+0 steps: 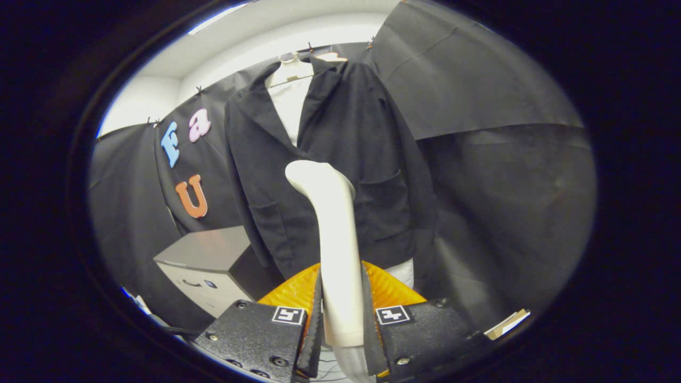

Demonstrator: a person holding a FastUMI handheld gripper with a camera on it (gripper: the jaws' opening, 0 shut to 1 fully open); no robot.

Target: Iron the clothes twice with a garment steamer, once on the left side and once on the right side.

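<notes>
gripper [342, 319] pinches steamer [332, 234] handle, head near jacket [340, 159] middle; looks pre-pass, next needs shift to one side.

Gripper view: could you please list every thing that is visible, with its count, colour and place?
garment steamer: one, white, upright between the fingers, its head in front of the jacket
jacket: one, black, hanging beyond the steamer
shirt: one, white, under the jacket, visible at the collar opening
box: one, grey, low beside the jacket, against the booth wall
booth wall: black cloth, behind everything
gripper: one, black with orange parts, shut on the steamer handle
</notes>
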